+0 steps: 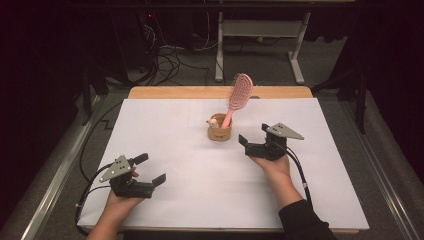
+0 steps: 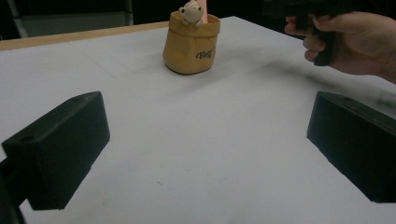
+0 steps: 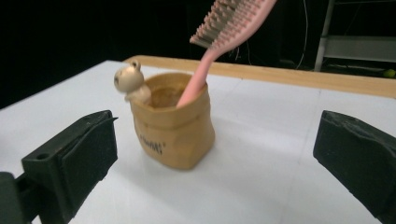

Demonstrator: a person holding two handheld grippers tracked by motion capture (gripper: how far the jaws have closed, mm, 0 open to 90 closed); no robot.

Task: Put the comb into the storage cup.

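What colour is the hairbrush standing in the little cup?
The hairbrush is pink, clearest in the right gripper view, handle down in the tan cup.

Left gripper (image 1: 148,169) fingers spread wide, right gripper (image 1: 254,134) fingers wide apart

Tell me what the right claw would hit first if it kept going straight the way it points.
Probably the tan cup holding the pink hairbrush: it sits between the open jaws of the right claw, slightly left of centre, with bare white table before it.
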